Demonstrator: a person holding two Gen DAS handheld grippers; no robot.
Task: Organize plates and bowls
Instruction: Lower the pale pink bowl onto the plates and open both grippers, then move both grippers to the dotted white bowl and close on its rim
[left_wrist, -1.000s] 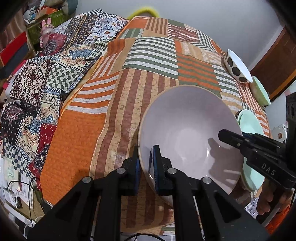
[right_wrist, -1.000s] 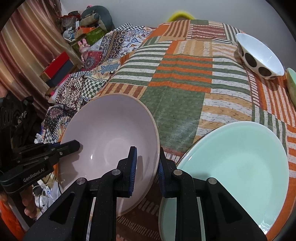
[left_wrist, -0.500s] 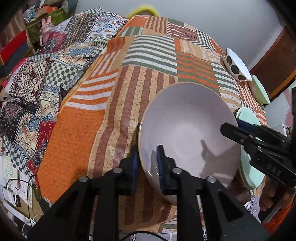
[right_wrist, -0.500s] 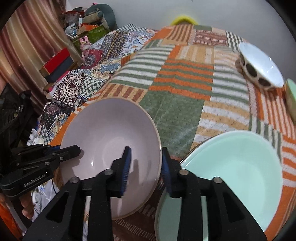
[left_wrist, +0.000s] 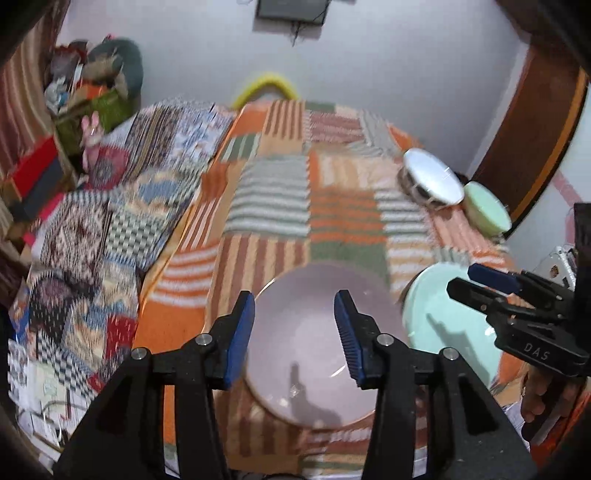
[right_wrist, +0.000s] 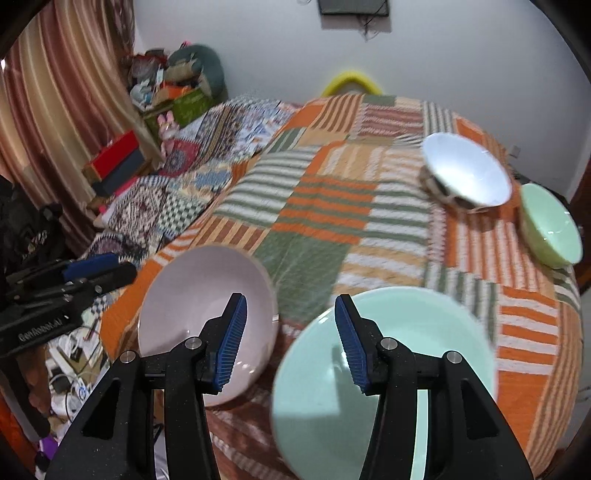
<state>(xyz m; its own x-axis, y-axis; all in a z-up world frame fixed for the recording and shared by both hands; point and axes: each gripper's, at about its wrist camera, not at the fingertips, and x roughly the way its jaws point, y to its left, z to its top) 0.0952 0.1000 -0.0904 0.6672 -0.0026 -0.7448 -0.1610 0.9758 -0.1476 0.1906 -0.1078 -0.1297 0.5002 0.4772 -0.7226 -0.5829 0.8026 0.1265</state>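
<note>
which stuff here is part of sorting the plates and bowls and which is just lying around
Part of the job:
pink bowl
mint plate
white spotted bowl
small green bowl

Just lying about:
yellow ring
red box
patterned quilt
curtain

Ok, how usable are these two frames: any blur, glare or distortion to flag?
Left wrist view: motion blur smears the striped bedspread, the left gripper stays sharp, and its shadow falls in the pink bowl. Right wrist view: the mint plate rim and the white bowl are blurred, with small glints on the pink bowl. Both views bend at the edges with dark corners.
</note>
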